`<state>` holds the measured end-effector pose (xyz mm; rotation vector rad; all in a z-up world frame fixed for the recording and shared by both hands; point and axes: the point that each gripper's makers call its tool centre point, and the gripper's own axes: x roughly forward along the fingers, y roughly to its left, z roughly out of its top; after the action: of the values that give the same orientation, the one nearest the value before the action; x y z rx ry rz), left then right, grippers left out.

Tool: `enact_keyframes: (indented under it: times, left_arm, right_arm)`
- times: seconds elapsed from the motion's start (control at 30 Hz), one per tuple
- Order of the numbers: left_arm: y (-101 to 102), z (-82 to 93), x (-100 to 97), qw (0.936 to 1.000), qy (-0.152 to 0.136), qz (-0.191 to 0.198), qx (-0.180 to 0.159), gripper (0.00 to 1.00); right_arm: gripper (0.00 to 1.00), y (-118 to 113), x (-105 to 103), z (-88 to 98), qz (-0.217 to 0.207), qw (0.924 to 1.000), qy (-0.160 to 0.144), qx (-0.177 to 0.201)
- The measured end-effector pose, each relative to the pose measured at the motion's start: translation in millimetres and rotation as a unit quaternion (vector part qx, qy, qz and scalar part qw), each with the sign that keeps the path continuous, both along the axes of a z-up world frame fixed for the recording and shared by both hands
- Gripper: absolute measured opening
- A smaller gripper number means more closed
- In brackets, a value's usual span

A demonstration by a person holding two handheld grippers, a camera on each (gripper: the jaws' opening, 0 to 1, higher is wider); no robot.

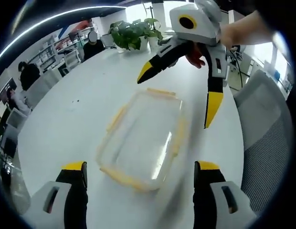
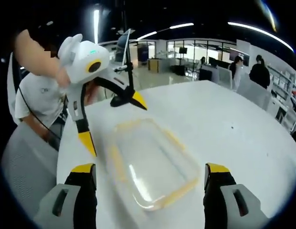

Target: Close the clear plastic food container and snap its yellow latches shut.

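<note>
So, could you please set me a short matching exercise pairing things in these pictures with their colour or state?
Things:
1. food container
2. latches
3. table
4. potted plant

Colour or state:
A. yellow
B. green leaves
C. clear
D. white

Pairs: 1-C, 2-A, 3-D, 4-B.

Both the left hand-held gripper and right hand-held gripper have jaws spread wide, holding nothing.

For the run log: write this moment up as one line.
container: on white table, lid on | left gripper: open, hovering near end | right gripper: open, hovering opposite end | yellow latches: state unclear, blurred
</note>
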<state>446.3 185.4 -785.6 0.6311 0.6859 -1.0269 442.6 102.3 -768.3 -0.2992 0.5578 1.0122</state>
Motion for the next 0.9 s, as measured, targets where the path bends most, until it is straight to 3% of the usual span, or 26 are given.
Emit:
enact_keyframes:
  times: [0.9]
  left_arm:
    - [23,7.4,-11.7,0.9951,-0.008,0.081,-0.056,0.90]
  right_arm:
    - [0.95,-16,-7,12.7,-0.054,0.9978,-0.011,0.038]
